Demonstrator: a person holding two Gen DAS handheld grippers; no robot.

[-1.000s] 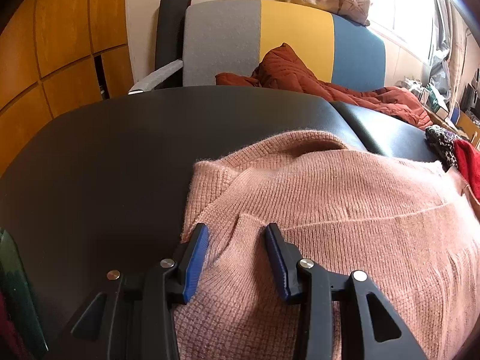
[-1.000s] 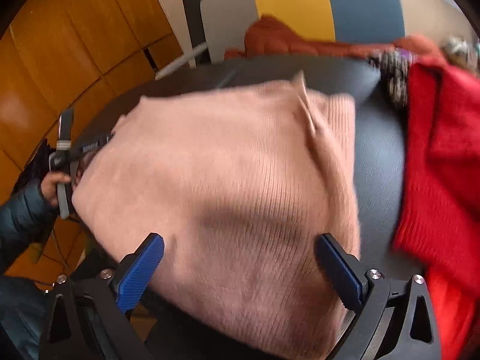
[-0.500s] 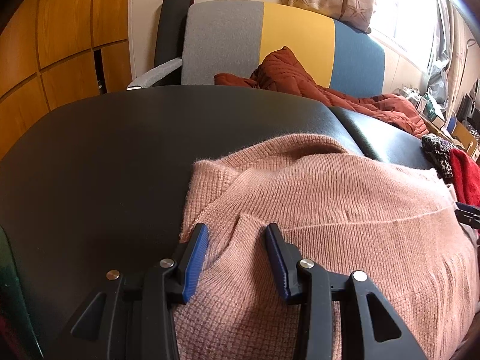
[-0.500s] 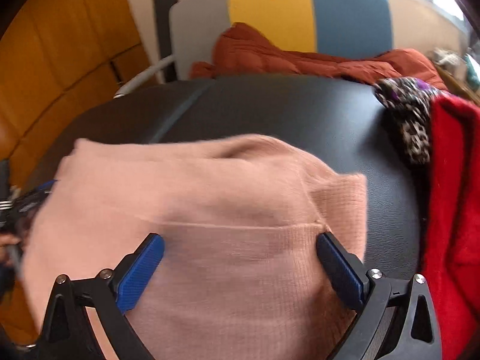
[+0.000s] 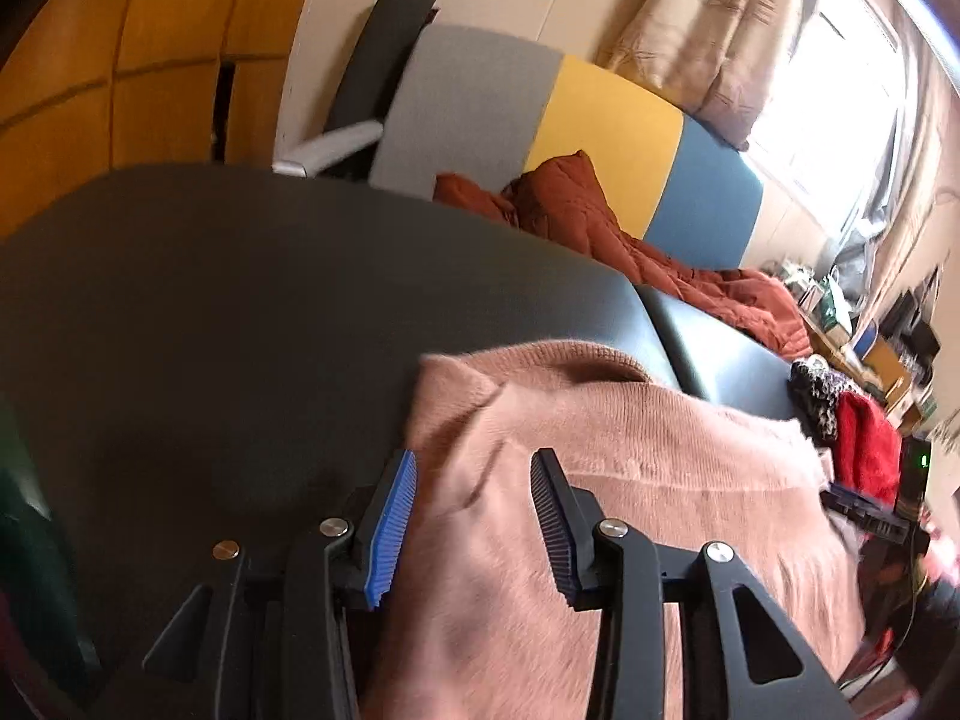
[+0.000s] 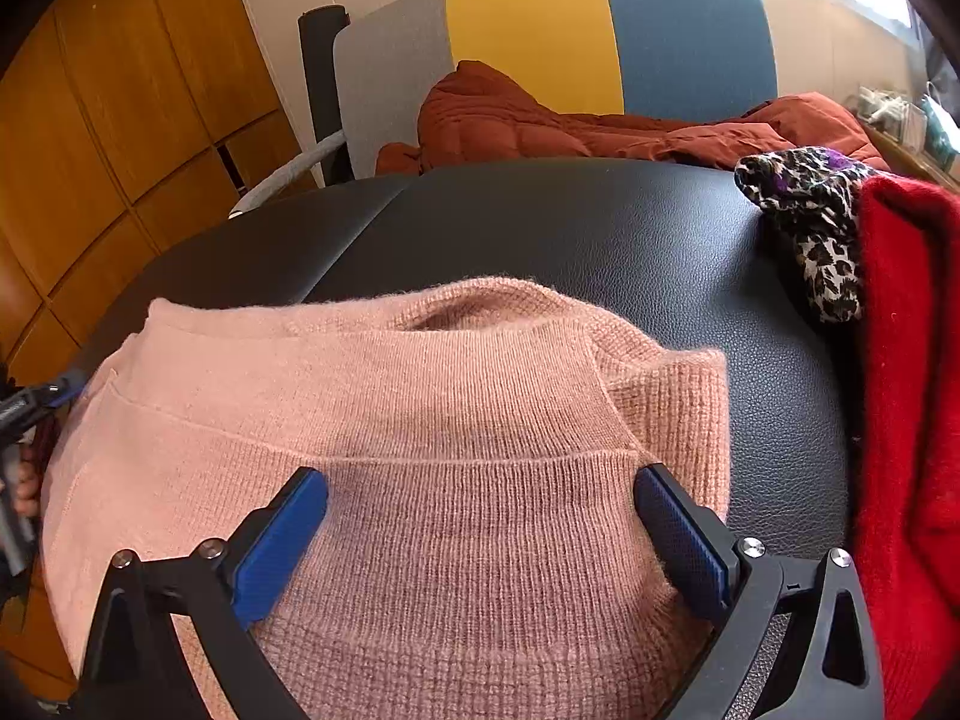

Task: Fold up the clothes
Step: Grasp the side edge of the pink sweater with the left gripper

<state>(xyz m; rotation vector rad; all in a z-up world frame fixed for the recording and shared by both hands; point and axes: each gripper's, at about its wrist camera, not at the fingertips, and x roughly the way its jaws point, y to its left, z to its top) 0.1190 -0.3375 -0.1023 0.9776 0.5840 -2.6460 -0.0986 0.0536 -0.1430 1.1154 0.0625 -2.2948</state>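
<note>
Nearest: right gripper (image 6: pixel 480 531), fingers spread wide above the folded pink sweater (image 6: pixel 420 420), gripping nothing. Left gripper (image 5: pixel 474 516), fingers part-open with a fold of the sweater's edge between them; whether they pinch it cannot be told. The sweater lies on the near part of the black table (image 6: pixel 600 228). Beside it to the right: red garment (image 6: pixel 900 360), leopard-print cloth (image 6: pixel 810 216). Beyond the table: rust quilted jacket (image 6: pixel 510 120) on a grey, yellow and blue chair (image 6: pixel 540 30).

Wooden wall panels (image 6: pixel 108 120), a grey-yellow-blue chair (image 6: pixel 540 42), bright curtained window (image 5: pixel 840 90).
</note>
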